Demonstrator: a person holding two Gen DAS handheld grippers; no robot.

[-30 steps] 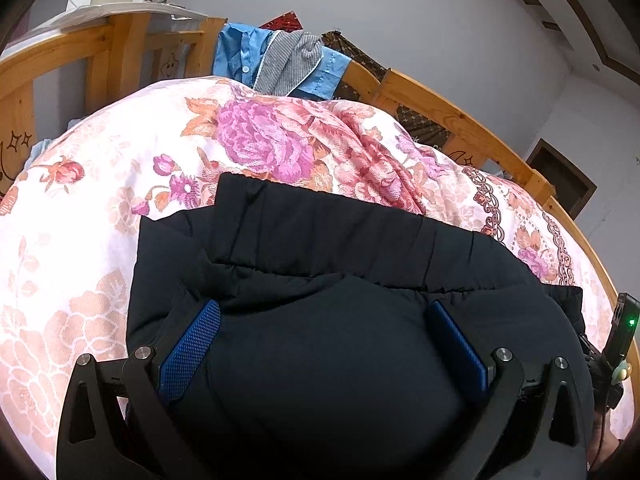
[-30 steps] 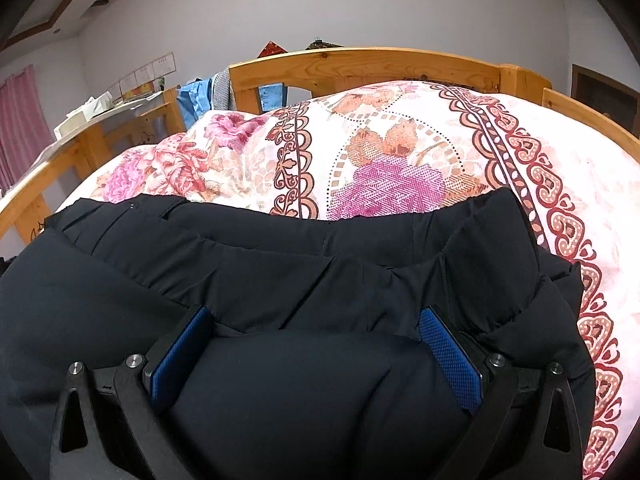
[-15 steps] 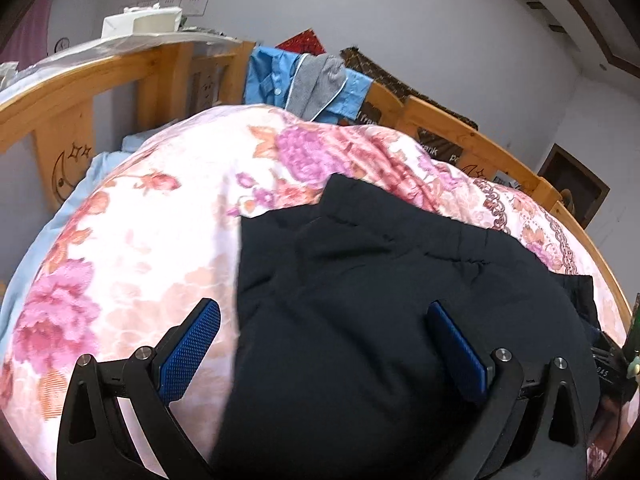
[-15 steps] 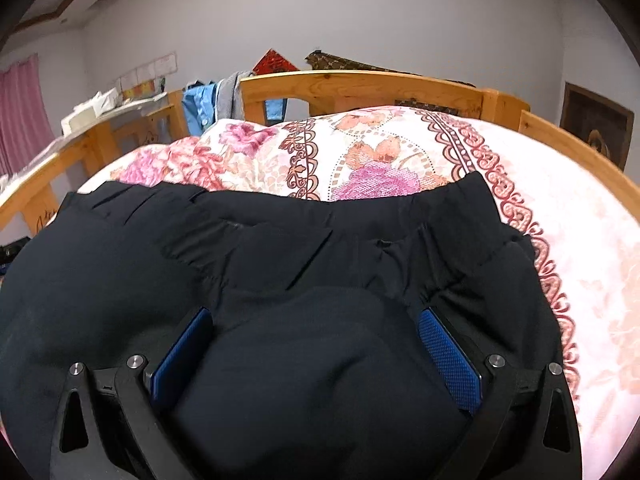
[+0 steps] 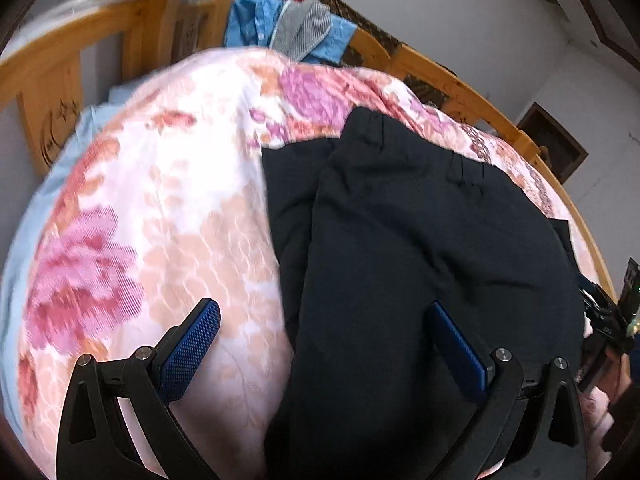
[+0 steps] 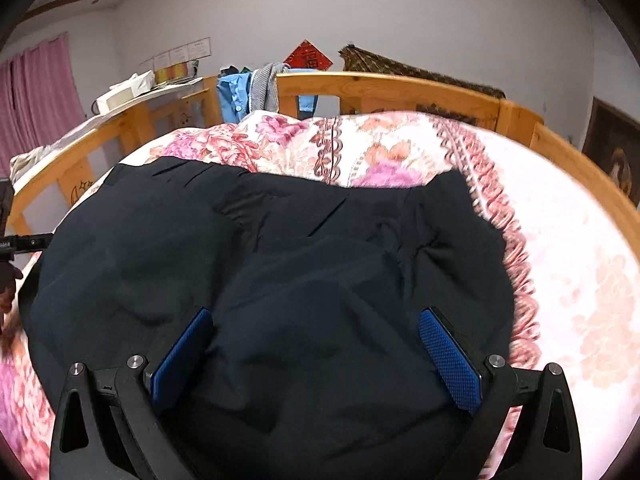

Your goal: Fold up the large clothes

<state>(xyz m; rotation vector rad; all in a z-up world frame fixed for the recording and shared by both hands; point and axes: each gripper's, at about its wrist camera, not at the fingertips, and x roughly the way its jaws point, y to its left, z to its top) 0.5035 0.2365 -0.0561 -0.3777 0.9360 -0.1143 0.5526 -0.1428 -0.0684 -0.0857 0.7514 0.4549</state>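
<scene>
Left wrist view: left gripper (image 5: 324, 340) spread wide, holding nothing. Its left pad (image 5: 191, 350) sits over the floral quilt (image 5: 160, 216); the right pad over the black garment (image 5: 420, 248). Garment lies on the quilt, right half of view. Blue shirt (image 5: 256, 24) hangs on the far wooden bed rail (image 5: 452, 84).

Right wrist view: right gripper (image 6: 316, 360) spread wide, empty, both pads over the black garment (image 6: 280, 272), which covers the near quilt (image 6: 560, 240).
</scene>
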